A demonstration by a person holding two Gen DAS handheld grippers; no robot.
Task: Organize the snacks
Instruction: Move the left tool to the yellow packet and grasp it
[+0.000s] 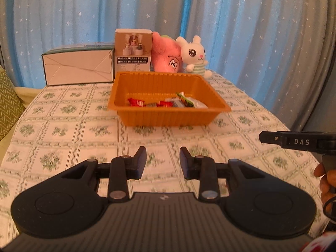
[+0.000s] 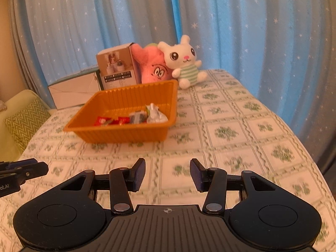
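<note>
An orange ribbed plastic tray (image 1: 166,116) (image 2: 126,133) stands in the middle of the table. Several wrapped snacks (image 1: 168,102) (image 2: 134,117), red, silver and green, lie in it along its near side. My left gripper (image 1: 163,161) hovers over the cloth in front of the tray, open, with nothing between its blue pads. My right gripper (image 2: 167,173) is also open and empty, nearer the table's right half, the tray ahead to its left. Each gripper shows at the edge of the other's view: right gripper (image 1: 298,141), left gripper (image 2: 21,172).
A white-and-green patterned tablecloth (image 1: 63,126) (image 2: 231,130) covers the table. At the back stand a white carton (image 1: 78,67), a small product box (image 1: 133,50), a pink plush (image 1: 166,56) and a white bunny plush (image 1: 194,54). Blue starred curtains hang behind. A green cushion (image 2: 25,121) lies left.
</note>
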